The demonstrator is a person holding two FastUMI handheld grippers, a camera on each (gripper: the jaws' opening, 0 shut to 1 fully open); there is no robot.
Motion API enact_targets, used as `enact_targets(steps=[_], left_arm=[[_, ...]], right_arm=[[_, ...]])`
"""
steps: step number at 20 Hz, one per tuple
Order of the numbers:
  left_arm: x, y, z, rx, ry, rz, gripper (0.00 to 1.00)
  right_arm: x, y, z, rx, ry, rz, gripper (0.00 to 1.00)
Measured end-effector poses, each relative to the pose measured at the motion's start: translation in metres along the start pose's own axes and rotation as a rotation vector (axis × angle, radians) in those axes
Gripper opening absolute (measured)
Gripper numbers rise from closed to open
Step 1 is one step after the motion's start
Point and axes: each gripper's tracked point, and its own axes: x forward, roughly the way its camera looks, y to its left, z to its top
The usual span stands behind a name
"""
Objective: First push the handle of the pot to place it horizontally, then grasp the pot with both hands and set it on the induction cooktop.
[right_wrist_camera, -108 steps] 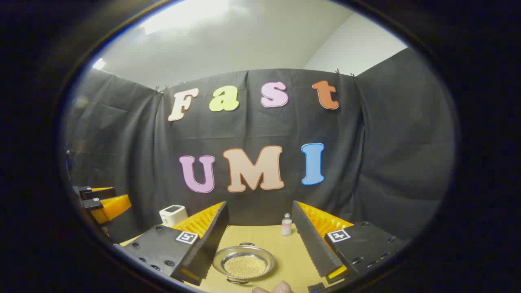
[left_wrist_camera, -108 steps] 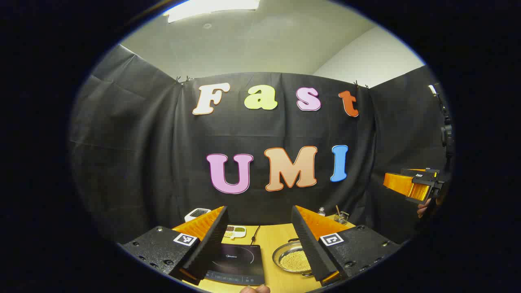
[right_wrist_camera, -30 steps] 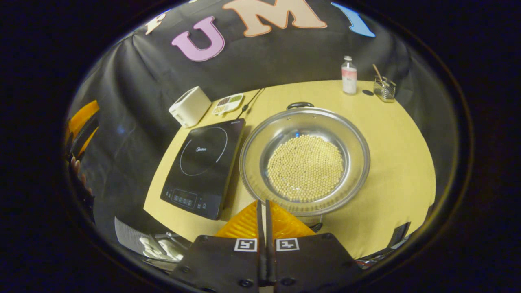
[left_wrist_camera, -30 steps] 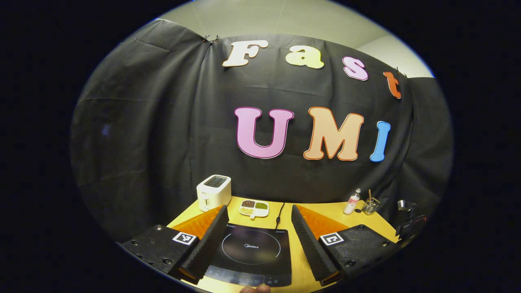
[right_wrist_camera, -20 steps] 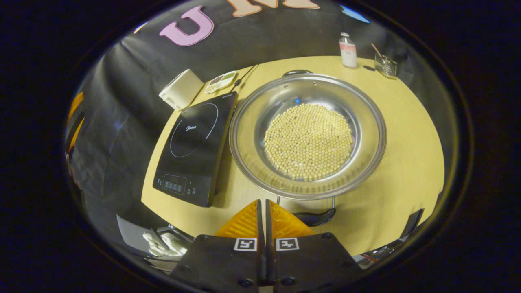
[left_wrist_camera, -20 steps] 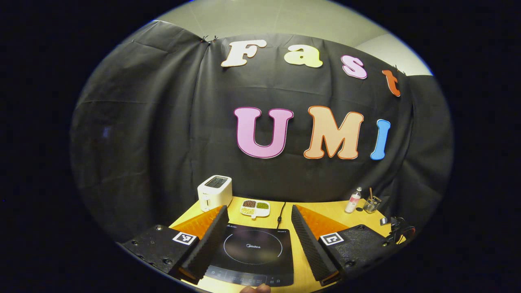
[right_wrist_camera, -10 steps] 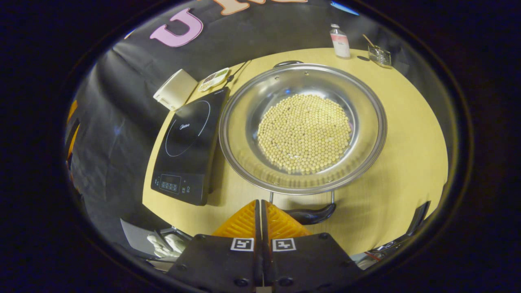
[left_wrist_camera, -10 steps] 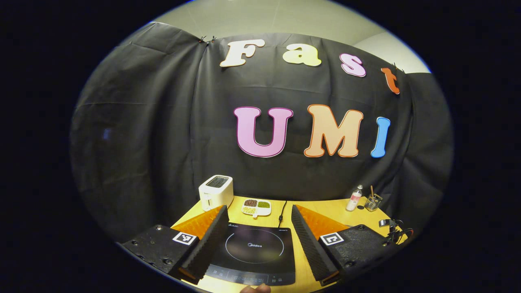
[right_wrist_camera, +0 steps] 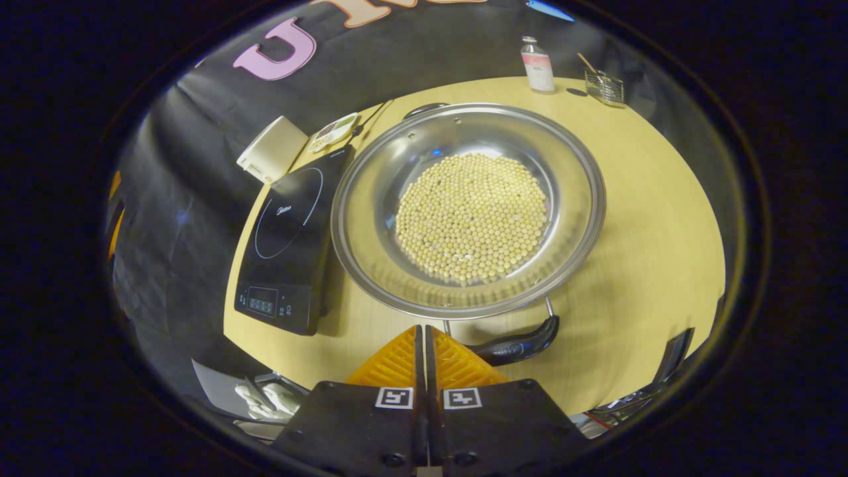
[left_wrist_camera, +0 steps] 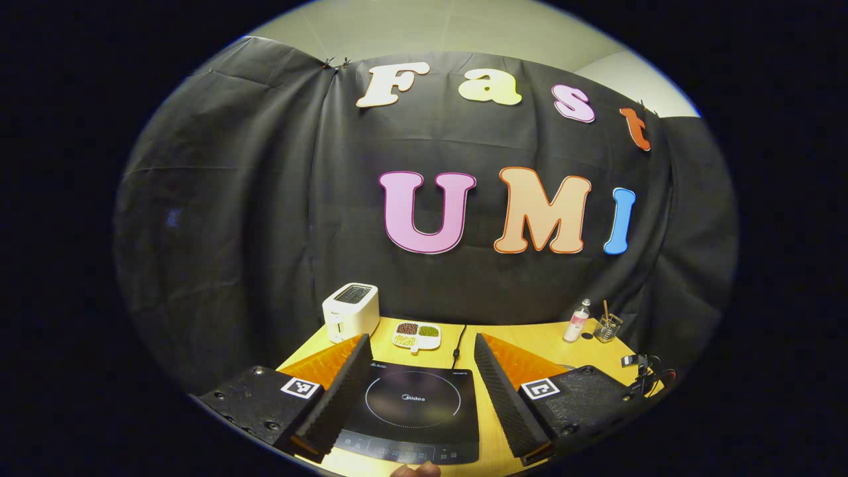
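Note:
In the right gripper view, a steel pot [right_wrist_camera: 371, 225] holding pale beans stands on the wooden table. Its black near handle [right_wrist_camera: 523, 344] points toward me, tilted up to the right; its far handle [right_wrist_camera: 424, 108] is at the back rim. My right gripper [right_wrist_camera: 424, 327] is shut and empty, its tips just below the pot's rim, the near handle's left end close beside its right finger. The black induction cooktop [right_wrist_camera: 285, 238] lies left of the pot. My left gripper [left_wrist_camera: 421, 339] hangs open above the cooktop [left_wrist_camera: 414, 404], holding nothing.
A white toaster [left_wrist_camera: 350, 310] and a sectioned dish of grains [left_wrist_camera: 416, 336] stand behind the cooktop, with its cable [left_wrist_camera: 457, 344] running back. A small bottle [right_wrist_camera: 536, 65] and a glass holder with a stick [right_wrist_camera: 604, 86] sit at the far right. The table edge [right_wrist_camera: 616, 391] is near.
The shut right gripper has stayed at the pot's near side, and the near handle has swung to the right, turning the pot a little. The left gripper has barely moved.

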Motion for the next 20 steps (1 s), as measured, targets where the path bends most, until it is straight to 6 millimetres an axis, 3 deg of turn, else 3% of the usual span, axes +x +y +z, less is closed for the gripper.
enact_targets(steps=[1, 3, 12, 15, 20], left_arm=[[0.0, -0.001, 0.001, -0.001, 0.001, 0.0, 0.95], [0.0, -0.004, 0.001, 0.0, 0.0, -0.001, 0.91], [0.004, -0.025, -0.002, 0.0, 0.005, 0.003, 0.9], [0.006, -0.032, -0.004, 0.005, 0.01, 0.011, 0.95], [0.006, -0.047, -0.006, 0.018, 0.017, 0.034, 0.95]], right_arm=[[0.0, -0.004, 0.0, 0.003, -0.001, -0.005, 0.02], [-0.002, -0.012, 0.002, 0.01, -0.004, -0.011, 0.03], [-0.002, -0.045, 0.012, 0.019, -0.002, -0.03, 0.02], [-0.002, -0.06, 0.016, 0.023, 0.001, -0.036, 0.02], [0.0, -0.087, 0.029, -0.006, 0.005, -0.048, 0.02]])
